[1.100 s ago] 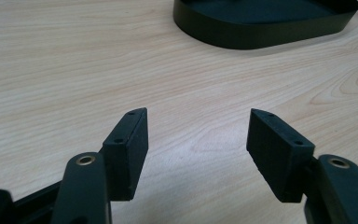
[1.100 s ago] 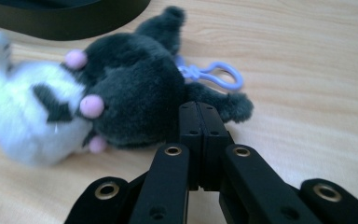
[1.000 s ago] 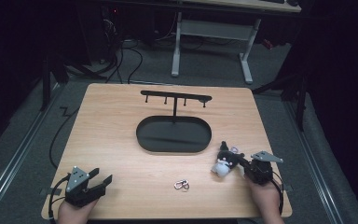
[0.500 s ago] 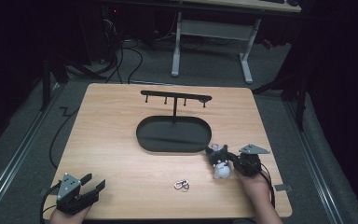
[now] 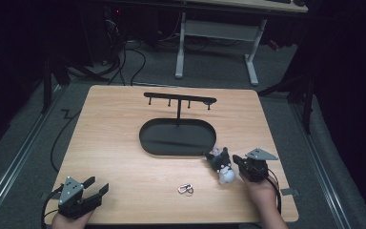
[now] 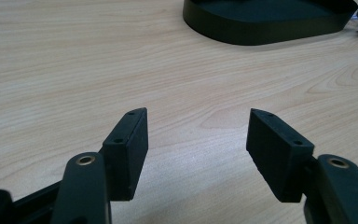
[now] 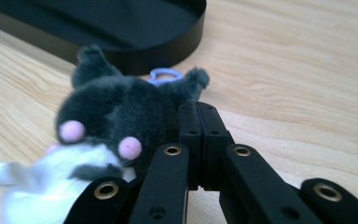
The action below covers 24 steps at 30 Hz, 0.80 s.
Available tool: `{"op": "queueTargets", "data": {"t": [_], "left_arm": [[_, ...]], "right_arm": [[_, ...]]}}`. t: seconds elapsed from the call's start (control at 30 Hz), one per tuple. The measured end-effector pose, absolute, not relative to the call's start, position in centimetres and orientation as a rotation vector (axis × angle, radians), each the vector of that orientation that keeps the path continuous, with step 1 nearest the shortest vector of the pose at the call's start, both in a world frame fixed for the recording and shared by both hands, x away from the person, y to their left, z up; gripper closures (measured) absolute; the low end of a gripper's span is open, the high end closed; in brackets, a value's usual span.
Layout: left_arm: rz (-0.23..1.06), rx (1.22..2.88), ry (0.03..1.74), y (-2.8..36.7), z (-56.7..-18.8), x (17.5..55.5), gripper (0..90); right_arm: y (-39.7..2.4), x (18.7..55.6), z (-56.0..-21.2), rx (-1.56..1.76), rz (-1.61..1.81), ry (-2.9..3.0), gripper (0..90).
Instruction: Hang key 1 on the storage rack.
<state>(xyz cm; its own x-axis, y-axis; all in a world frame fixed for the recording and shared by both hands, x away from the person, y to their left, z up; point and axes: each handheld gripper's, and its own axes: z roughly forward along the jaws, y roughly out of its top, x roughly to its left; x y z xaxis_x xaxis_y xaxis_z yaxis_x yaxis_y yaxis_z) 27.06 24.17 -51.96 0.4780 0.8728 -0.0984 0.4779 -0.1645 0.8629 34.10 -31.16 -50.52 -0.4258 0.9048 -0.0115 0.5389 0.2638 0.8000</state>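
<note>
Nearest the table's front edge, the left gripper (image 5: 96, 192) rests at the front left corner with its jaws spread apart and nothing between them. Farther in, a small metal clip (image 5: 186, 189) lies on the bare wooden table (image 5: 109, 143), and to its right the right gripper (image 5: 236, 161) has its jaws pressed together, the plush toy (image 5: 221, 164) lying against its left side. Beyond the toy sits the black oval tray (image 5: 177, 138), just beside it, with a hook stand (image 5: 179, 100) rising from its far part.

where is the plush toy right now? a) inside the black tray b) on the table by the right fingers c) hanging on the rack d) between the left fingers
b: the plush toy lies on the table beside the tray, against the shut right fingers.
</note>
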Motion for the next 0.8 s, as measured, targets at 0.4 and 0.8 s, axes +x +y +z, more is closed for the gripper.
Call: {"op": "queueTargets", "data": {"t": [0.4,0.8], "left_arm": [[0.539,1.820,1.097,22.6,-51.7,28.6,39.1],[0.518,1.891,1.000,19.1,-51.8,31.1,36.8]], "right_arm": [[-31.6,31.0,-49.7,1.285,1.054,2.031,88.8],[-32.7,28.7,-51.1,1.423,0.979,2.045,78.9]]}}
